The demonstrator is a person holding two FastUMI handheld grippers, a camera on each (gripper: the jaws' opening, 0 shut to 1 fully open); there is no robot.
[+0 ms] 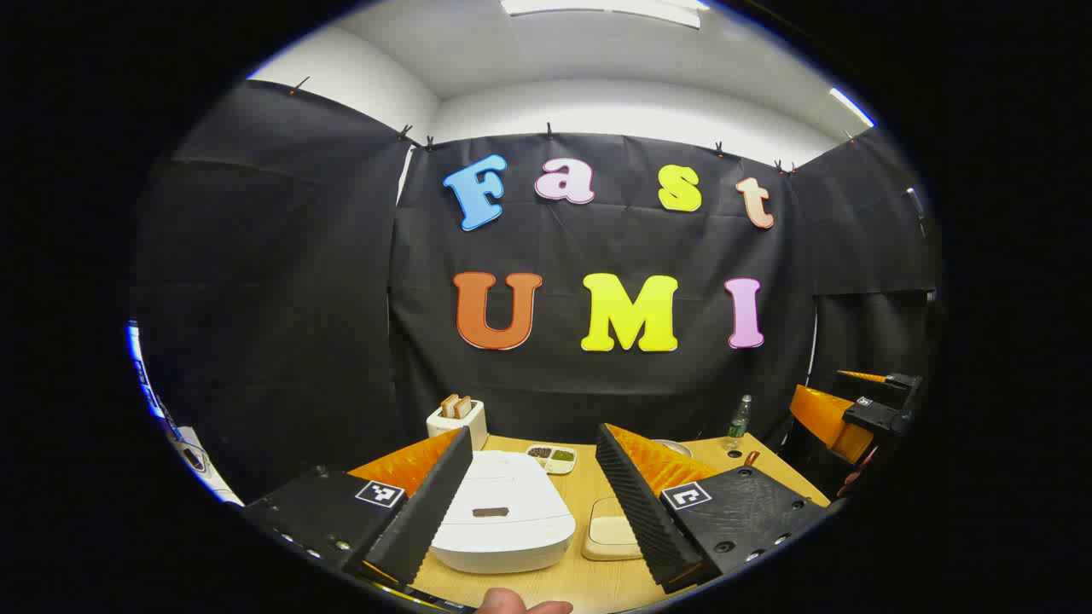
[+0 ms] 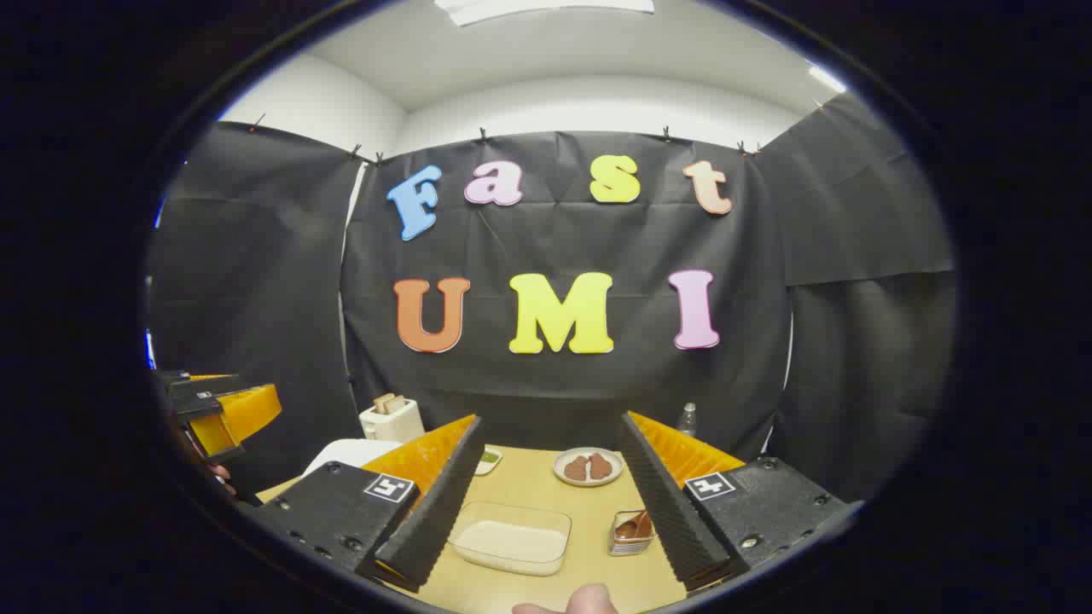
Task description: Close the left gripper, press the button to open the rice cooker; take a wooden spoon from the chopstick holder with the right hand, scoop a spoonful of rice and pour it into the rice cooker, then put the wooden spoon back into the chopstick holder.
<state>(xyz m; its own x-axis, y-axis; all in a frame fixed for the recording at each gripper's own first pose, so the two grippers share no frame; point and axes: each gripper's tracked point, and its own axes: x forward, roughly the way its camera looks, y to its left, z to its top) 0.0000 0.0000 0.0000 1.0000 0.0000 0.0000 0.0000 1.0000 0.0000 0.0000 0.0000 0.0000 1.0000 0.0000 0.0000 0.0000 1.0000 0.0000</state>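
- Rice cooker [image 1: 503,512], lid down, sits bottom centre of the left gripper view, right between the spread fingers of the left gripper [image 1: 533,503], which is wide open and holding nothing, so it needs closing first
- Rice tray [image 2: 512,535] lies low centre in the right gripper view
- Right gripper [image 2: 550,503] gapes empty too; chopstick holder [image 2: 632,532] with spoons sits just inside its right finger
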